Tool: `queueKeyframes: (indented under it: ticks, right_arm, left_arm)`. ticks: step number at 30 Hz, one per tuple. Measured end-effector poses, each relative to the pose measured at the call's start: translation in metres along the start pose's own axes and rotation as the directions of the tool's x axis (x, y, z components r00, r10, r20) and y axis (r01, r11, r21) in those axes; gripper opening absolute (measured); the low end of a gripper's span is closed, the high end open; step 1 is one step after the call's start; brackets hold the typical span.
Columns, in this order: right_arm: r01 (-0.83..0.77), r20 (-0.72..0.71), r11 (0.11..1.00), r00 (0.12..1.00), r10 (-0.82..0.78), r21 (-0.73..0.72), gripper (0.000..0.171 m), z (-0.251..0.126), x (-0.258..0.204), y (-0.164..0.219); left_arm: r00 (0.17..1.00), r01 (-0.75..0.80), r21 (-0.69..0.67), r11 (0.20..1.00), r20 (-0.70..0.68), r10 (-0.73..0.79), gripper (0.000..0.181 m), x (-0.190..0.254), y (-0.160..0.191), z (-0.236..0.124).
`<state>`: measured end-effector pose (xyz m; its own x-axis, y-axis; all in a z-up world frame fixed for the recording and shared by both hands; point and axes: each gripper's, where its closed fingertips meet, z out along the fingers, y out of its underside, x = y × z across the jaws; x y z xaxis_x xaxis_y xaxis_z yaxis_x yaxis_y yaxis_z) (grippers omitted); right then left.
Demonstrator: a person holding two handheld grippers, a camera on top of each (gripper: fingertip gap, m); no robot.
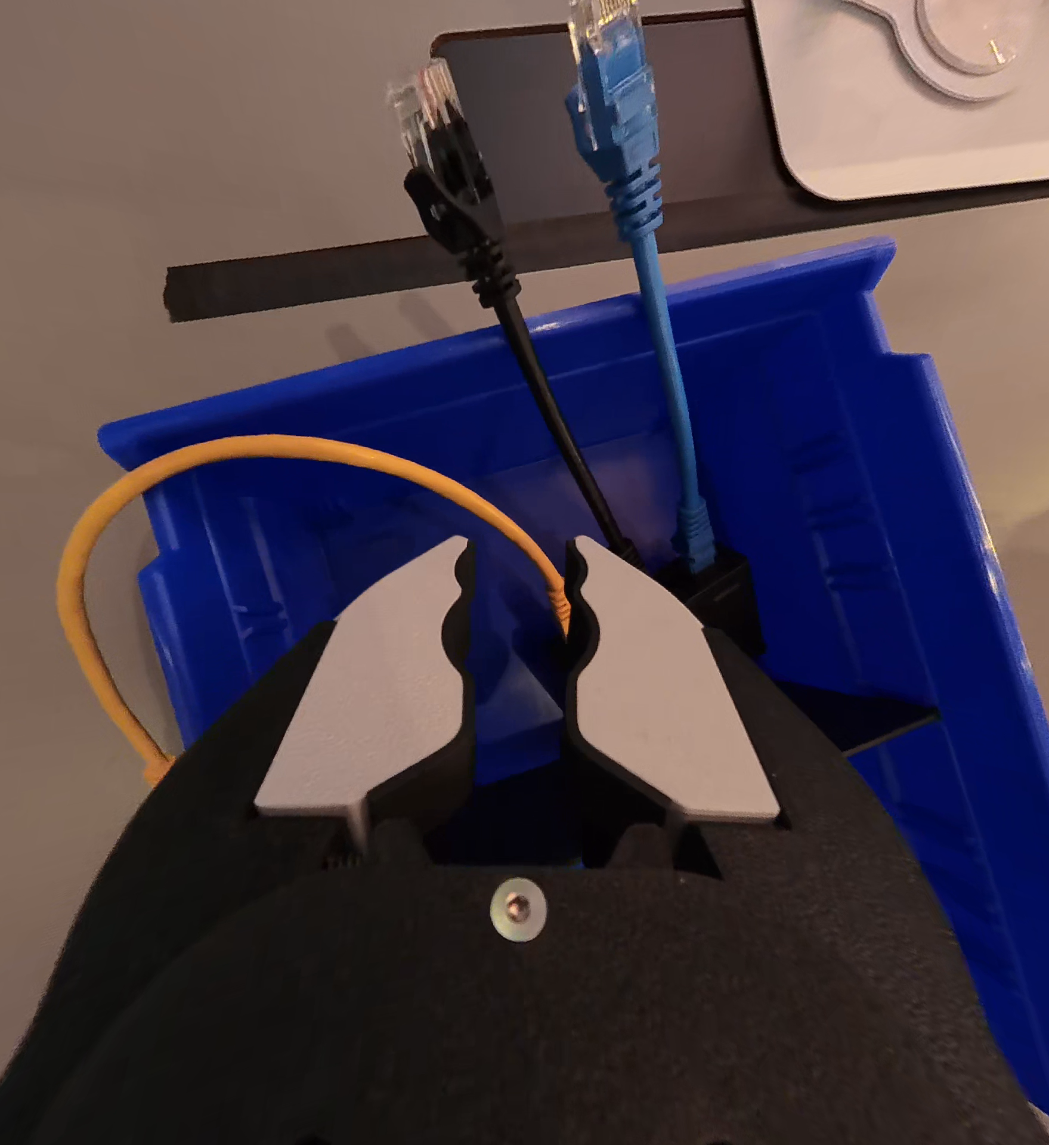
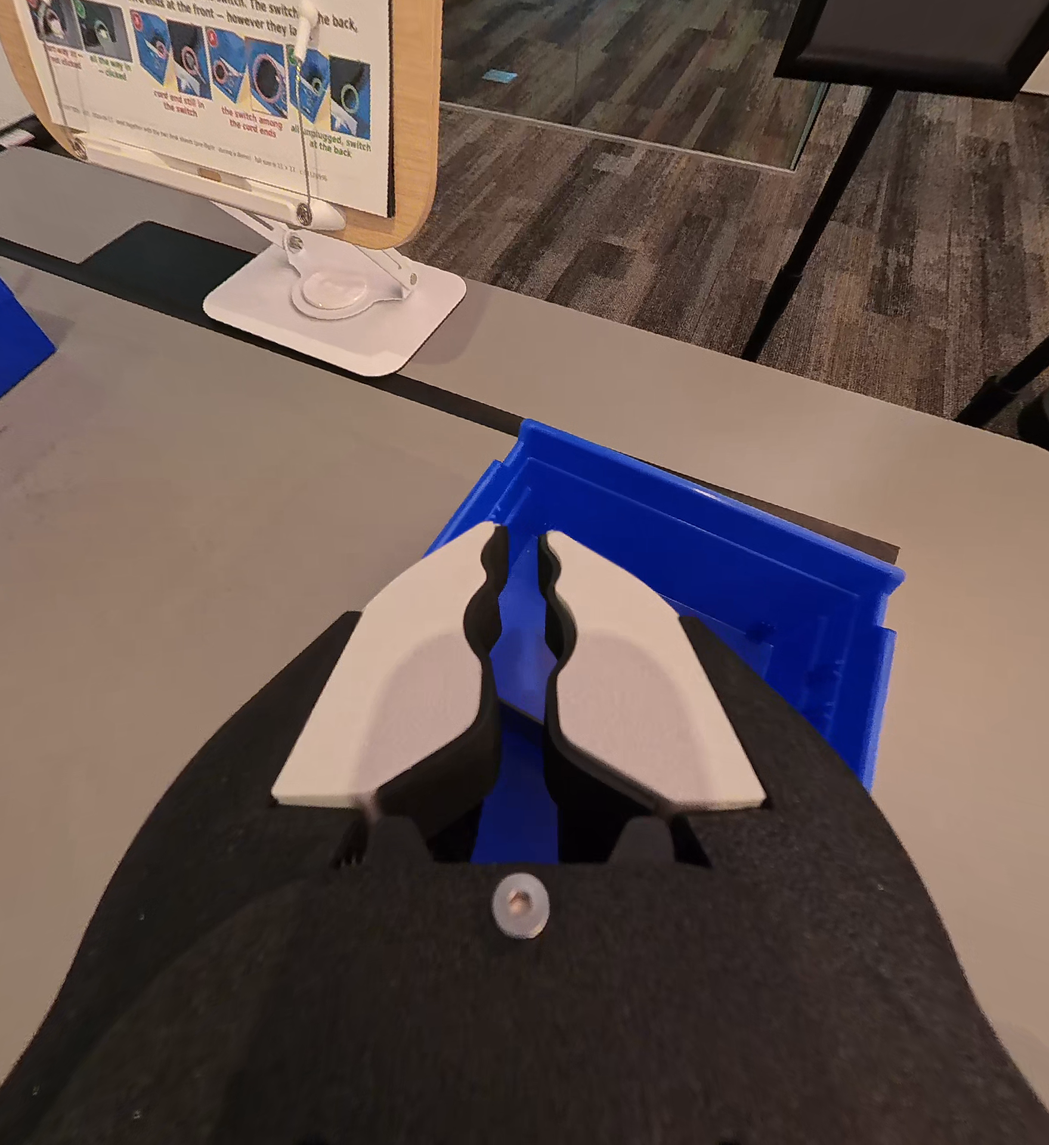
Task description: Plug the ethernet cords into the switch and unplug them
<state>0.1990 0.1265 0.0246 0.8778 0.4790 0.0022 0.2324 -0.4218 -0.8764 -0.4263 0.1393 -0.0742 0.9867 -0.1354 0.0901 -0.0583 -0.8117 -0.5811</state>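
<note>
Grey table (image 2: 199,495), wood-pattern floor (image 2: 664,248); blue bin (image 1: 881,495) atop.

The left gripper (image 1: 518,545) hovers over a blue bin (image 1: 918,557), its jaws parted with nothing between them. Inside the bin a black switch (image 1: 720,595) holds a blue cord (image 1: 670,384) and, it seems, a black cord (image 1: 546,384); their free plugs point far. A yellow cord (image 1: 106,526) loops over the bin's left wall.

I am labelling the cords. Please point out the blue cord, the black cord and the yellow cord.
blue cord (image 1: 618,118): left wrist view, on its free plug.
black cord (image 1: 447,167): left wrist view, on its free plug.
yellow cord (image 1: 274,441): left wrist view, top of its loop.
</note>
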Motion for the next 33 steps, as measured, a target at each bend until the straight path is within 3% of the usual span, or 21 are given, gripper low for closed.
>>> queueKeyframes:
  ticks: [11, 15, 22, 33]
  right_arm:
    - [0.002, 0.008, 1.000, 1.000, -0.002, 0.008, 0.008, -0.002, -0.001, -0.001]
    - [0.003, 0.010, 1.000, 1.000, -0.003, 0.010, 0.008, -0.003, -0.001, -0.001]
    - [0.015, 0.013, 1.000, 1.000, -0.015, 0.000, 0.008, -0.001, -0.002, 0.000]
    - [0.011, 0.005, 1.000, 1.000, -0.011, -0.017, 0.009, 0.002, 0.002, 0.004]
  left_arm:
    - [0.993, 0.028, 0.028, 0.999, -0.111, -0.025, 0.032, 0.009, -0.004, 0.004]
    - [0.994, 0.044, 0.028, 0.999, -0.103, -0.041, 0.030, 0.006, -0.004, 0.005]
    - [0.997, 0.060, -0.027, 0.998, 0.044, -0.059, 0.033, -0.012, 0.005, 0.008]
    - [0.993, 0.119, -0.130, 0.984, 0.025, -0.117, 0.027, 0.000, 0.021, 0.035]
